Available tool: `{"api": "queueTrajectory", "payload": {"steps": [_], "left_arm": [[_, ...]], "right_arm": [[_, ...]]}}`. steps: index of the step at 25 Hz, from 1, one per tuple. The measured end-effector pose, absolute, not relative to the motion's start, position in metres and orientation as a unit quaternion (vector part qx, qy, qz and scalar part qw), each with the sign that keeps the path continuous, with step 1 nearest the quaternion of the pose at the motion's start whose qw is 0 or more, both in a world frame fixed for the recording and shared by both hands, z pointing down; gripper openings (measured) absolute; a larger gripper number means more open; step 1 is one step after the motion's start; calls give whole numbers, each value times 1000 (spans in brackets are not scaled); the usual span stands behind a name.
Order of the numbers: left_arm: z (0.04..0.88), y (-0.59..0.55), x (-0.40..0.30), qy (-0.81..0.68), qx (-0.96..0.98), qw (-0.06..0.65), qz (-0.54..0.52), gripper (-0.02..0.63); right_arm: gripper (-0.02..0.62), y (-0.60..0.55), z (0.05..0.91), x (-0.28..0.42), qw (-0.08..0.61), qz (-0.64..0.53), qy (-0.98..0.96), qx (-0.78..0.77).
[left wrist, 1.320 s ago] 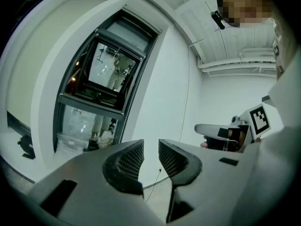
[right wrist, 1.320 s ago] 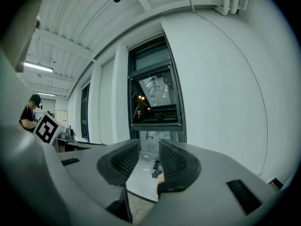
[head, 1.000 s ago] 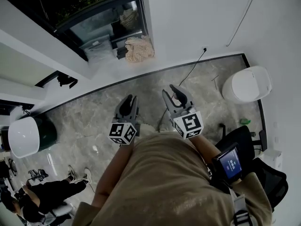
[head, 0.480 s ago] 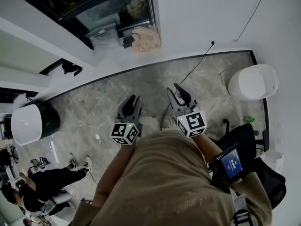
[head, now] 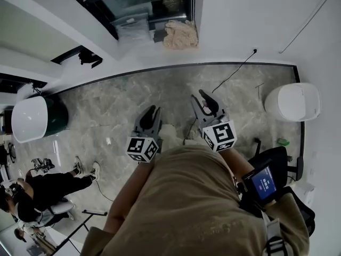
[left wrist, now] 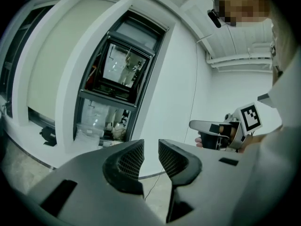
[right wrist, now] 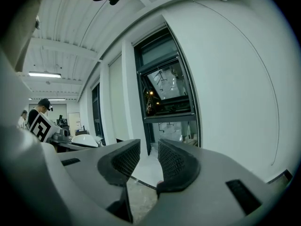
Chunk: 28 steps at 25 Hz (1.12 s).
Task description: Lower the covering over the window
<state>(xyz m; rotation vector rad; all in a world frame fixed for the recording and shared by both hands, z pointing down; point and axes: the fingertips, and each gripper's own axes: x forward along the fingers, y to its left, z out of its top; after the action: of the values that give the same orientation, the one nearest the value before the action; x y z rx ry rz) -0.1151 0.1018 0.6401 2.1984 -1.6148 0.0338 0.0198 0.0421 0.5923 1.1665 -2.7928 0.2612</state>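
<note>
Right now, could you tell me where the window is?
Head view, top centre: the window is set in the wall, with the beige bundle at its foot.

Grey marbled floor [head: 133, 95] — black cable [head: 233, 74]

Head view: the top edge cuts off the window [head: 152, 1]; we cannot read the screen [head: 265, 183] on the forearm; that arm partly hides the black chair [head: 274, 156]; the seated person [head: 45, 191] at left is too small for detail
</note>
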Motion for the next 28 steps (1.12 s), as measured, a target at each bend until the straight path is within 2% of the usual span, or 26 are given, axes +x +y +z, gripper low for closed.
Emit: {"api": "queueTrajectory", "payload": {"steps": [12, 28], "left_arm": [[621, 115, -204, -563, 802, 200, -17, 104], [624, 196, -335, -558, 807, 191, -41, 101]], "right_arm": [[124, 67, 573, -76, 64, 64, -917, 388], [123, 160, 578, -214, 78, 44, -922, 376]]}}
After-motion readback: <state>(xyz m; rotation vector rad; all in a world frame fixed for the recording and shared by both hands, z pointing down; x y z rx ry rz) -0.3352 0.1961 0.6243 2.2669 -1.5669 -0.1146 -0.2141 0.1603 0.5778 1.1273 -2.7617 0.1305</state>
